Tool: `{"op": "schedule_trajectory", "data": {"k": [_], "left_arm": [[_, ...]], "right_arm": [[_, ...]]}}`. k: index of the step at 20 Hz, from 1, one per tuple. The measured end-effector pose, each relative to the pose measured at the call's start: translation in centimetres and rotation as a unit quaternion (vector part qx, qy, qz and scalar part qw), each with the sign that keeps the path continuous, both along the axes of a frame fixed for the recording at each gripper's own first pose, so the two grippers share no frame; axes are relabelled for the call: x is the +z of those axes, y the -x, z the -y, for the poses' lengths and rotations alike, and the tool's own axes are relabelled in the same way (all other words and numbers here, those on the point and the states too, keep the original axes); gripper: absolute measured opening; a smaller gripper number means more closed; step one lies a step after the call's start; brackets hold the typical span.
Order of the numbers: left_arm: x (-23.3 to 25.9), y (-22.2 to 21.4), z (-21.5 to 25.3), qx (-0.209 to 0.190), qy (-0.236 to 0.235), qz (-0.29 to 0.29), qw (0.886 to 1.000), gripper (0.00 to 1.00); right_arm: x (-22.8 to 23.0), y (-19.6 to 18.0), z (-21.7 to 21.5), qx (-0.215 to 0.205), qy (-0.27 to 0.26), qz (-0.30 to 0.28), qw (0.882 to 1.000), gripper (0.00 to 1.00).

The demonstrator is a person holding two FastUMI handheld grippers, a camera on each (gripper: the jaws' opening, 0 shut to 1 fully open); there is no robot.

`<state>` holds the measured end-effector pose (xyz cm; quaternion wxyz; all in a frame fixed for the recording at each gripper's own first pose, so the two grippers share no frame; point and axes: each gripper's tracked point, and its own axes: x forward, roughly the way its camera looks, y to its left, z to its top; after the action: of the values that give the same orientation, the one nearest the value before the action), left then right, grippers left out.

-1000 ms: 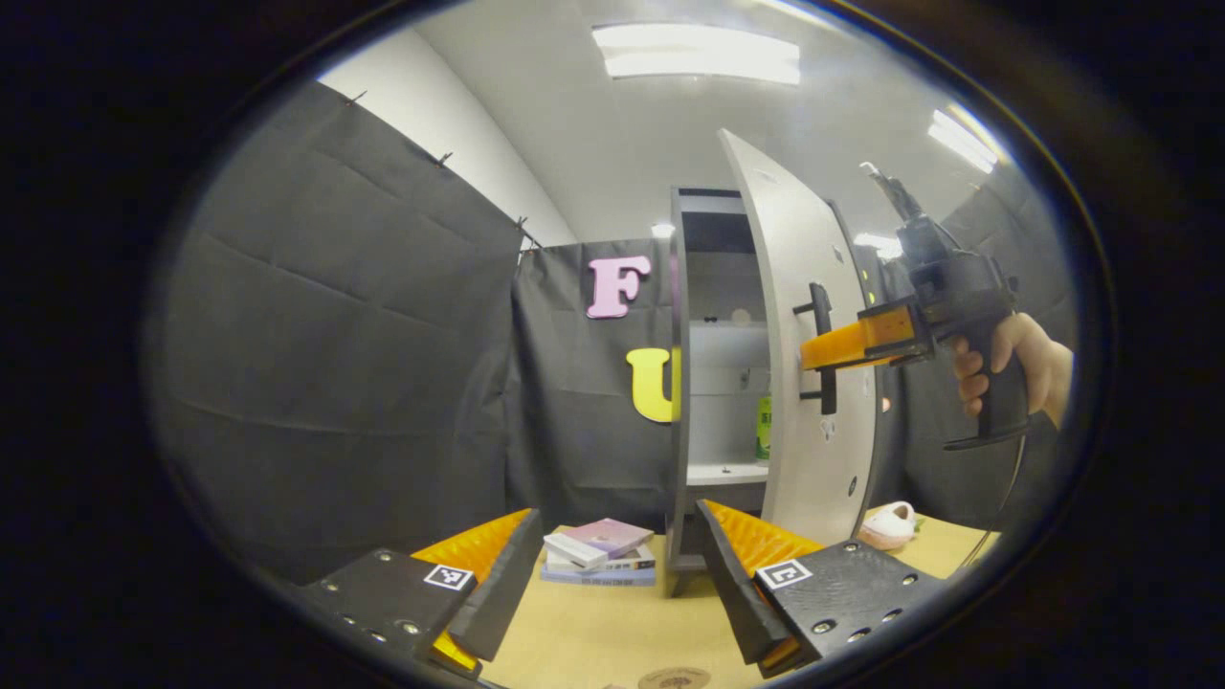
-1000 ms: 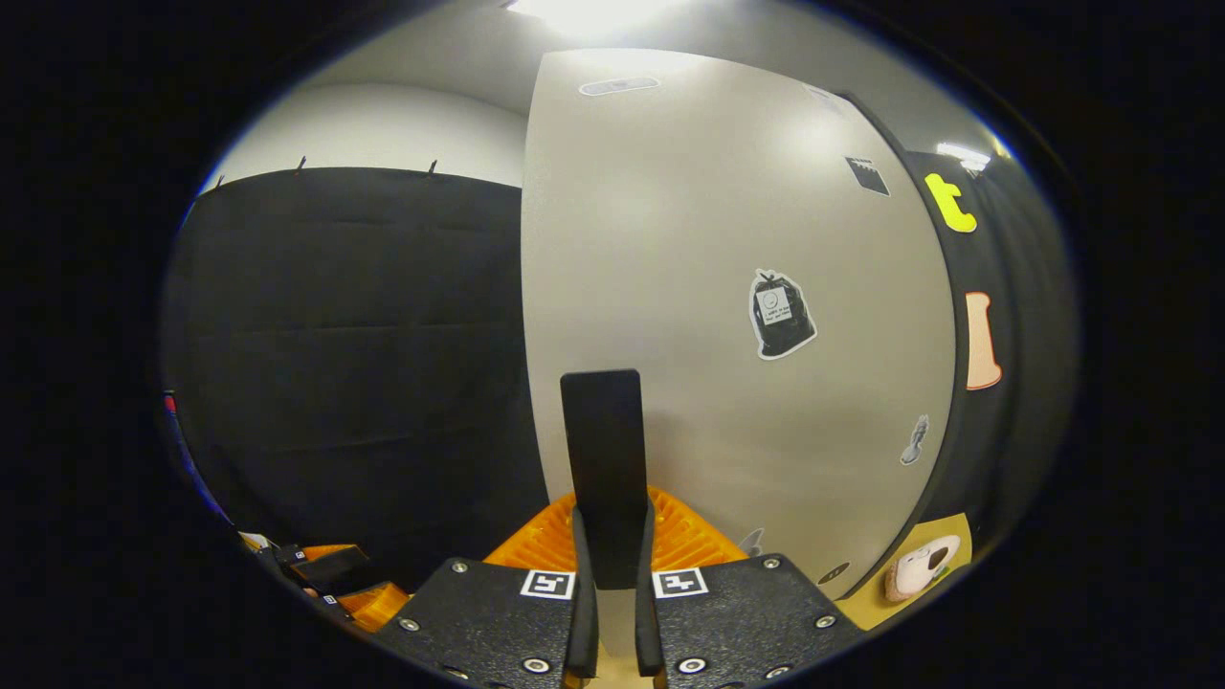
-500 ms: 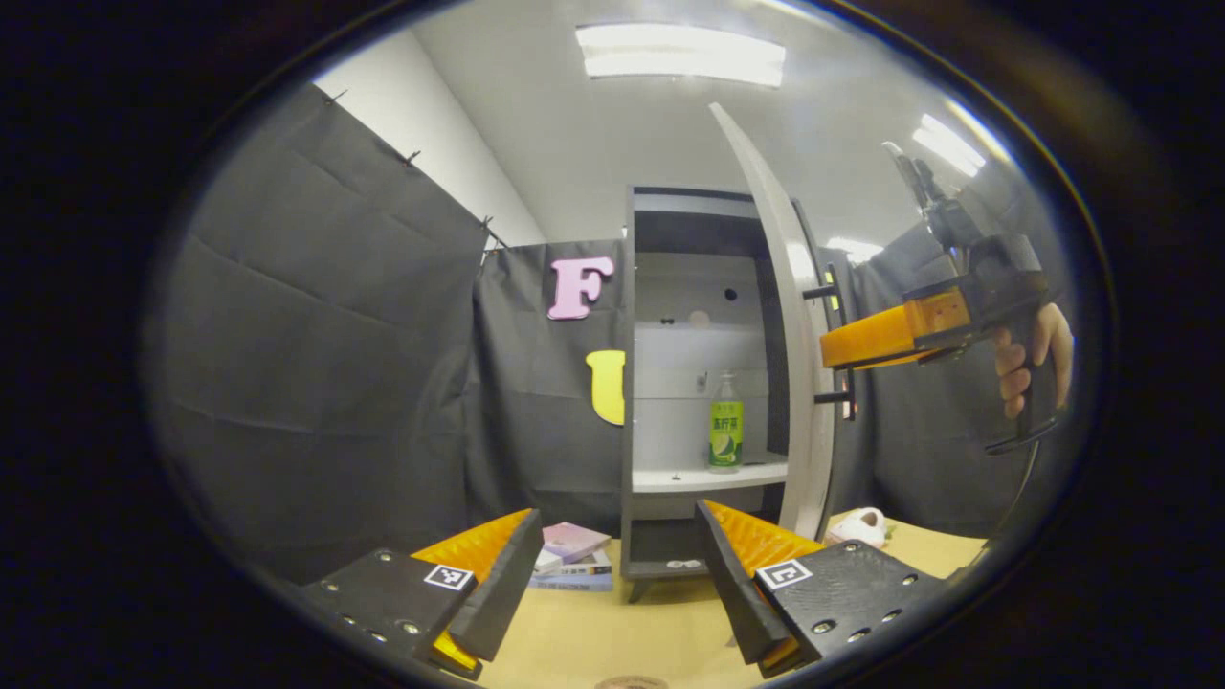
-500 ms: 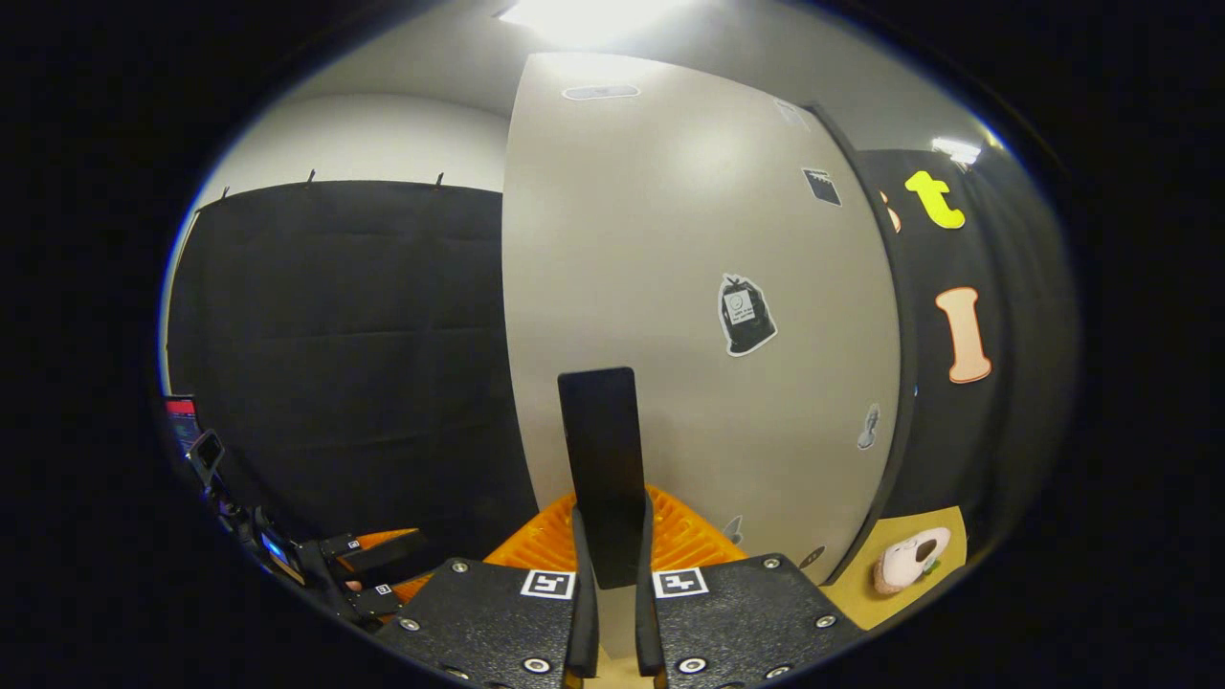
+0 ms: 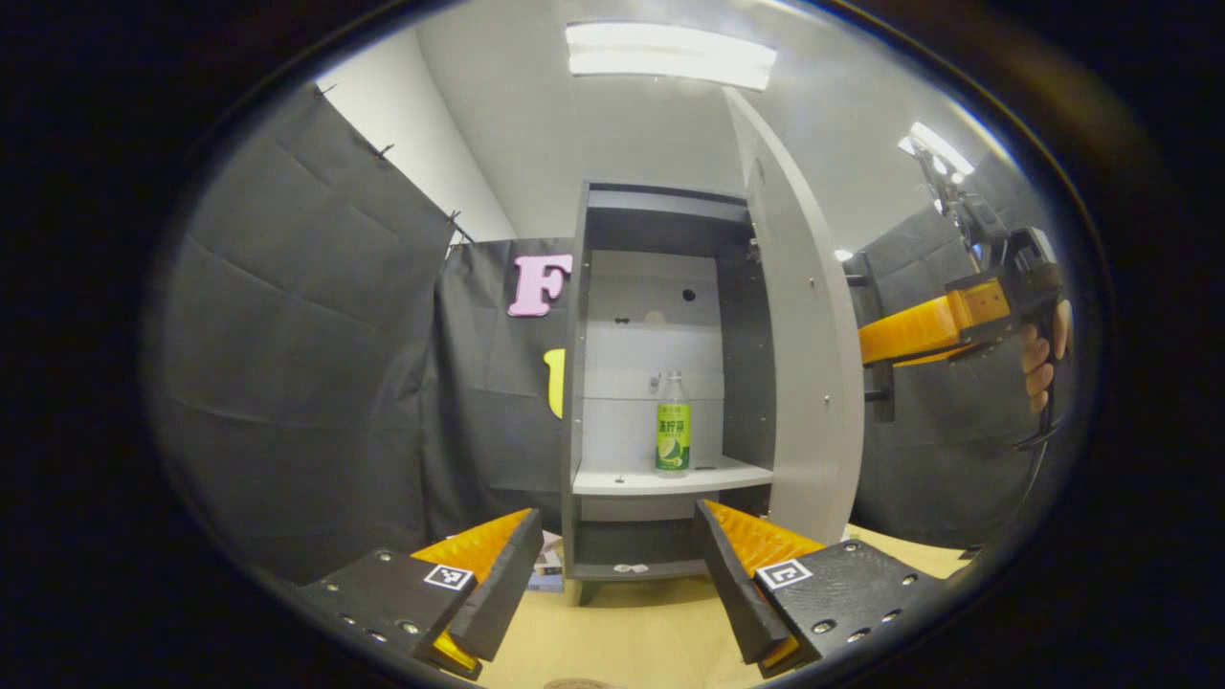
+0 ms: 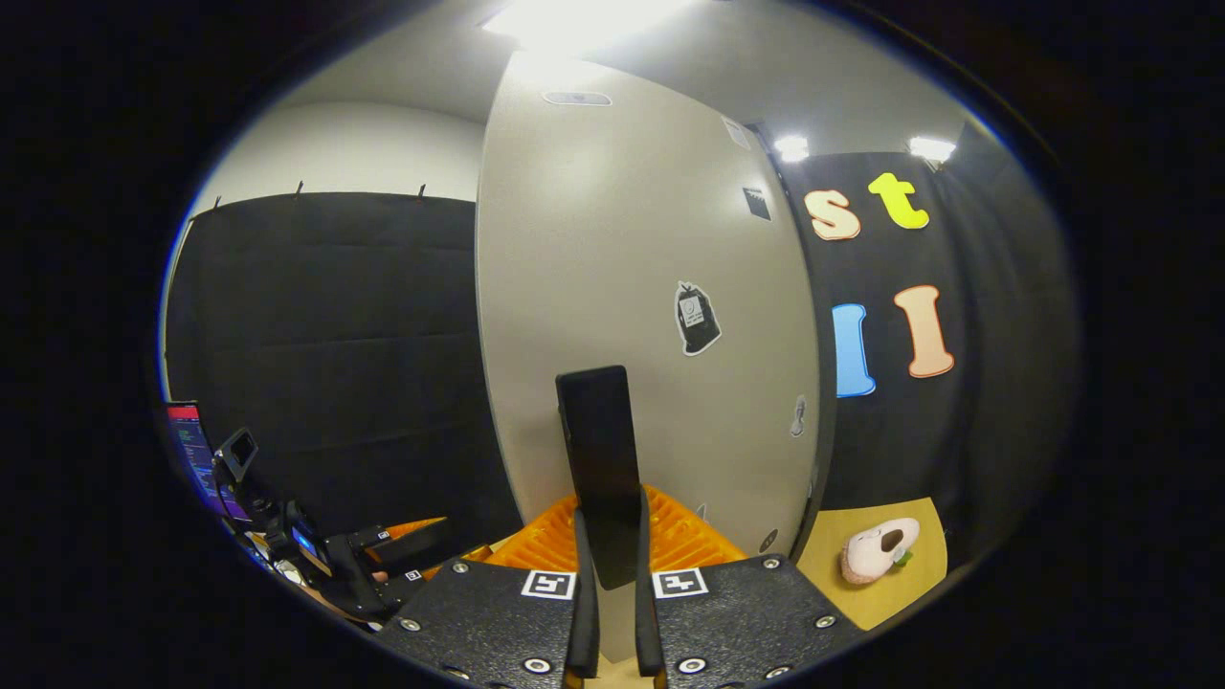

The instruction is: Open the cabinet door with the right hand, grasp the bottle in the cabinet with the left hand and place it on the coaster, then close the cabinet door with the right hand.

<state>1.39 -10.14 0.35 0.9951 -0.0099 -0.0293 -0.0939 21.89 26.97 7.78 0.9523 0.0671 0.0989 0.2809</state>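
Right gripper view: right tool apparently clamps door handle.

Layout, cabinet open.
We see the bottle upright on the middle shelf, the door swung out to its right, the table in front.

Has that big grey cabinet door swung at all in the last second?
Yes. The grey cabinet door swung wider, away from the cabinet frame, uncovering the green-labelled bottle.
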Motion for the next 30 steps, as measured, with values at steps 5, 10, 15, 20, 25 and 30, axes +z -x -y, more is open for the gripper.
{"op": "schedule_trajectory", "data": {"k": [5, 10, 15, 20, 25, 30], "left_arm": [[0.0, 0.6, 2.6, -0.016, 0.000, -0.001, 1.000, 0.91], [0.2, 2.0, 4.6, -0.023, 0.000, -0.002, 1.000, 0.91], [0.0, 2.9, 6.3, -0.018, -0.003, -0.005, 1.000, 0.91], [-0.3, 3.6, 7.7, -0.007, 0.000, -0.014, 1.000, 0.91], [-0.2, 2.7, 9.5, -0.007, -0.017, -0.025, 1.000, 0.91], [1.5, 0.2, 9.5, -0.008, -0.036, -0.015, 0.999, 0.91]], "right_arm": [[0.4, 0.7, 2.8, -0.032, -0.003, -0.004, 0.999, 0.15], [0.8, 0.8, 6.1, -0.058, -0.007, -0.006, 0.998, 0.15], [0.5, 0.4, 8.7, -0.077, -0.010, -0.004, 0.997, 0.14], [0.4, 0.2, 11.7, -0.101, -0.011, -0.001, 0.995, 0.14], [0.4, -0.1, 11.7, -0.101, -0.019, 0.006, 0.995, 0.14], [-1.3, 1.3, 12.6, -0.122, -0.018, -0.008, 0.992, 0.16]]}}
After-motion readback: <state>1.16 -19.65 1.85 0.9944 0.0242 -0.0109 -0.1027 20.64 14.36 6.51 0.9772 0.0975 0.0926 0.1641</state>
